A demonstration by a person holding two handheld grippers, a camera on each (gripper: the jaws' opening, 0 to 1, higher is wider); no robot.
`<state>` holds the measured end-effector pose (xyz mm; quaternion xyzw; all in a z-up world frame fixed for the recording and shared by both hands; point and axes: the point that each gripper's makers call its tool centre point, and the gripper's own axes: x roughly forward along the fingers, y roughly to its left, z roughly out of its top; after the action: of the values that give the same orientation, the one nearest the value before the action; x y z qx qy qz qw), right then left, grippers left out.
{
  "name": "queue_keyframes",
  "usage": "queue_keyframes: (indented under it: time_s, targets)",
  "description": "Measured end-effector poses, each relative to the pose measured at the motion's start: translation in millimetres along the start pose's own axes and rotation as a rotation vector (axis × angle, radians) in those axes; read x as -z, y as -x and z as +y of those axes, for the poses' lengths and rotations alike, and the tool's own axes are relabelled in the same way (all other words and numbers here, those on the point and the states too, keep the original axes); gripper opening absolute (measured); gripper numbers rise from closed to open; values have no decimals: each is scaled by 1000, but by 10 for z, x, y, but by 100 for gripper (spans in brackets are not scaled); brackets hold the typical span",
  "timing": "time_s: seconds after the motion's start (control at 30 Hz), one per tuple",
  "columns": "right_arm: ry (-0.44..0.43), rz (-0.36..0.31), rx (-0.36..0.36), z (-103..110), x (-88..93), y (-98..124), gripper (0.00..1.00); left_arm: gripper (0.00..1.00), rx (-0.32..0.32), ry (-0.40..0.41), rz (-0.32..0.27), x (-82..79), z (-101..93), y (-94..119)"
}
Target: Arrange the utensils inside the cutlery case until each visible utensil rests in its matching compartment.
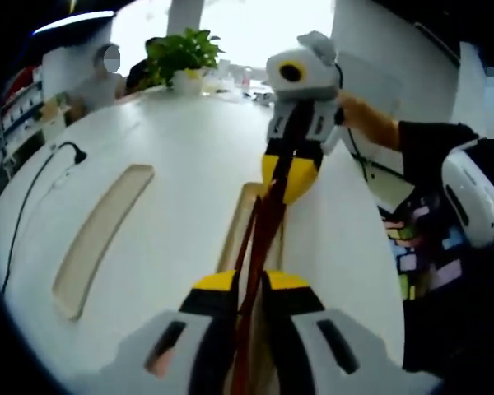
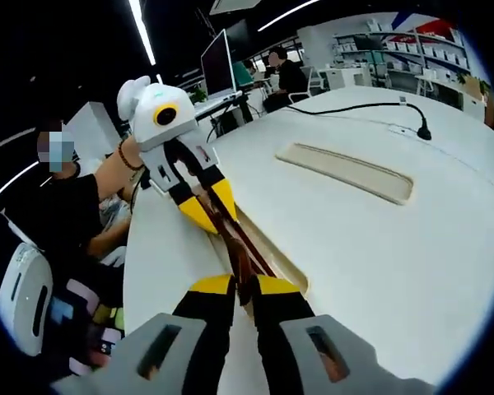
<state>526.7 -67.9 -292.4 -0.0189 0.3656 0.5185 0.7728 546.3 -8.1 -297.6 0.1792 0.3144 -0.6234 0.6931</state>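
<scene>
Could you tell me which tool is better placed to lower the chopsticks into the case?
Right, marginally: left tool and right tool both clamp the chopsticks, but the right's tips sit at the case.

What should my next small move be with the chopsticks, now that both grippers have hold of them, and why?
Probably lower the pair straight down. The left gripper and right gripper each clamp one end of the dark chopsticks, which hang lengthwise over the long cream tray on the white table. They look roughly lined up with it, so a level descent seems better than a sideways shift.
</scene>
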Motion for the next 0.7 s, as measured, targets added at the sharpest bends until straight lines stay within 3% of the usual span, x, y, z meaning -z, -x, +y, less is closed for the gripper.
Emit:
queue_keyframes:
  time_s: [0.33, 0.7]
  targets:
    - [-3, -13, 37, -109, -39, 146, 9, 11, -16, -2, -9, -35, 35, 6]
    - [19, -20, 65, -214, -120, 137, 8, 10, -62, -8, -21, -74, 159, 84]
